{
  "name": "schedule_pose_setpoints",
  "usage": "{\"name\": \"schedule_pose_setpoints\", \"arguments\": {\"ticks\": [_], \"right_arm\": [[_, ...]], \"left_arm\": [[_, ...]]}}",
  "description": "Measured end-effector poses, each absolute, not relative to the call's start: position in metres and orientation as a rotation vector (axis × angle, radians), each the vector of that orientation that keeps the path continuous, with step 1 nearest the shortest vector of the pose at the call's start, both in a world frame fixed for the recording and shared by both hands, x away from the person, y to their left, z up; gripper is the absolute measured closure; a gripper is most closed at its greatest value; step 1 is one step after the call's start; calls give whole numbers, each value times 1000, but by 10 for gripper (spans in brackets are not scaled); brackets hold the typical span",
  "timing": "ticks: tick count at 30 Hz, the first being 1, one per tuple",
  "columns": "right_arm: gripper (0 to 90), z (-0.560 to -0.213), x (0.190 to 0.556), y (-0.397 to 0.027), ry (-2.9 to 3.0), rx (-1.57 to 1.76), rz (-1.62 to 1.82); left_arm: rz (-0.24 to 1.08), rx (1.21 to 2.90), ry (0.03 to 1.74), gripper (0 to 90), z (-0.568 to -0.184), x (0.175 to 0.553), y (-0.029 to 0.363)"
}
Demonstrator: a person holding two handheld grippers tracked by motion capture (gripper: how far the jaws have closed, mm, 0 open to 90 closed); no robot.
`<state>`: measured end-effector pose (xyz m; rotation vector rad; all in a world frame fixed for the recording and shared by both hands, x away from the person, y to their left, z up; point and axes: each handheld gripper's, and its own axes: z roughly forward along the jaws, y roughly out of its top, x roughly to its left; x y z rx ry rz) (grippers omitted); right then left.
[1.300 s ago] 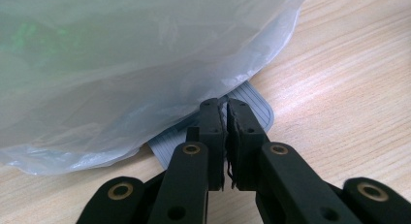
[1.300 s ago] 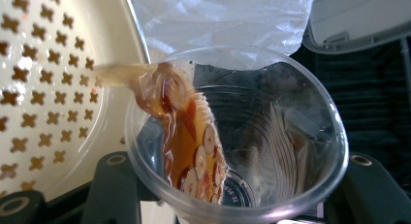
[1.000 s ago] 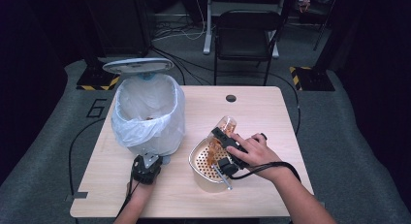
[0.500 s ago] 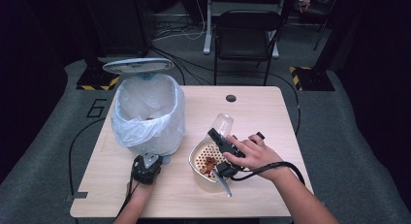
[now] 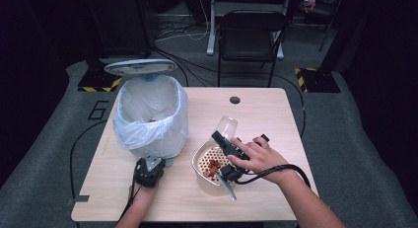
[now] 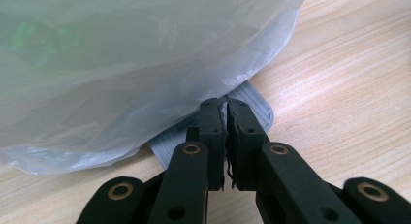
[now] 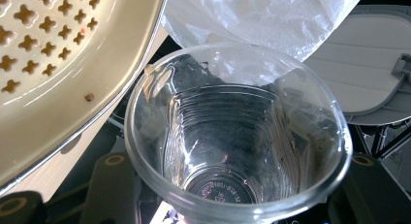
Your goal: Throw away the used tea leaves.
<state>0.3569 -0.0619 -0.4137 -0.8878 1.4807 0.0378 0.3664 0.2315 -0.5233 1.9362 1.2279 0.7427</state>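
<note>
My right hand-held gripper point(image 5: 223, 140), right of centre in the high view, pinches a clear plastic cup point(image 5: 226, 126) between its jaws. In the right gripper view the cup point(image 7: 237, 136) sits low and central, mouth toward the camera, jaws on both flanks. Cup looks empty: ribbed transparent wall, embossed ring on the base, a few smears on the inside.

Just beside the cup, a cream perforated basket point(image 5: 204, 170) on the surface point(image 5: 276, 114), with a small heap of reddish-brown scraps point(image 5: 213, 166) on its holed floor. A metal handle pokes out at its lower edge. In the right gripper view the basket's rim point(image 7: 97, 88) fills the upper left; cross-shaped holes, one stray crumb near the wall.

My left hand-held gripper point(image 5: 148, 171), lower left of centre in the high view, has its jaws pressed together. In the left gripper view point(image 6: 224, 129) a thin dark strand hangs in the slit between them; tips rest at a grey ribbed tab point(image 6: 254, 107) under the bag.

Bin point(image 5: 150, 119) in the upper left of the surface, lined with a white plastic bag point(image 6: 121, 64), lid point(image 5: 140, 66) raised behind. A little reddish waste lies inside.
</note>
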Motion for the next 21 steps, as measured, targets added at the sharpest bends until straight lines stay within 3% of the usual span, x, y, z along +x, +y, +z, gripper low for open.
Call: {"name": "schedule_pose_setpoints", "arguments": {"ticks": [21], "right_arm": [[410,-410,356,-63,1503,-875,60]], "left_arm": [[747,1940,1225,854,-523,367,232]]}}
